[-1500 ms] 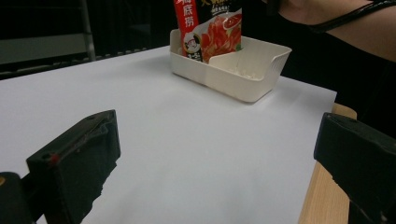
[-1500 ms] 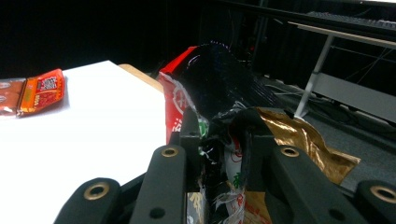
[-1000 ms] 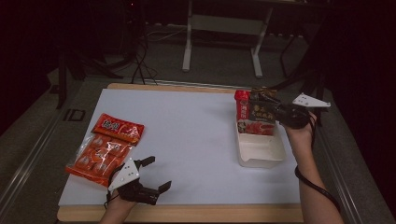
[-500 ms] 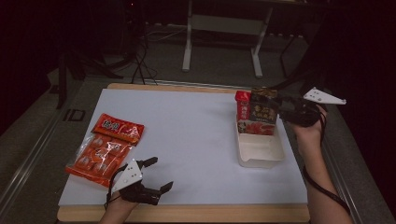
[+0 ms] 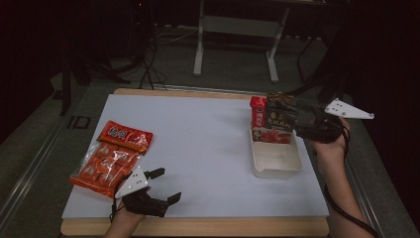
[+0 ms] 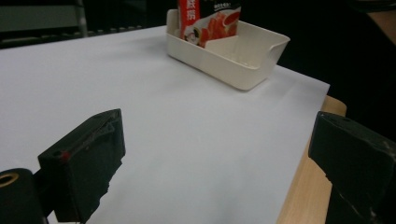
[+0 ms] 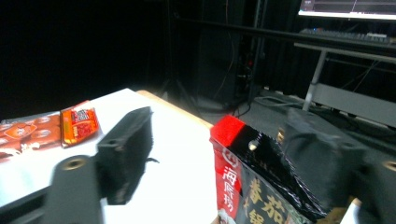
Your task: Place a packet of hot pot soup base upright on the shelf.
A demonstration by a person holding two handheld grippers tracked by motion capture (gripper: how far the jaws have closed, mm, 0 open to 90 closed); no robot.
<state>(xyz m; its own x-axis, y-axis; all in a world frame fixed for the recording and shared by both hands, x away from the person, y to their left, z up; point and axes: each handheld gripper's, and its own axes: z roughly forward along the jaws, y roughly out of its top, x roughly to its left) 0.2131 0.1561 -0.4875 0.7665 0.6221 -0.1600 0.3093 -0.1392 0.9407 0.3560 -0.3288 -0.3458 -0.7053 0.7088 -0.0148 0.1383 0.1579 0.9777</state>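
white table point(image 5: 208, 148) under me — pouch point(image 7: 252, 186) reading "海底捞" stands upright in tray point(image 5: 275, 161); right gripper point(image 5: 289, 121) jaws wide beside it, left gripper point(image 5: 166, 186) jaws wide, empty.

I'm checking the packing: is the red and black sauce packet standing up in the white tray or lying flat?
Standing up: the packet rises above the tray rim, at its far end.
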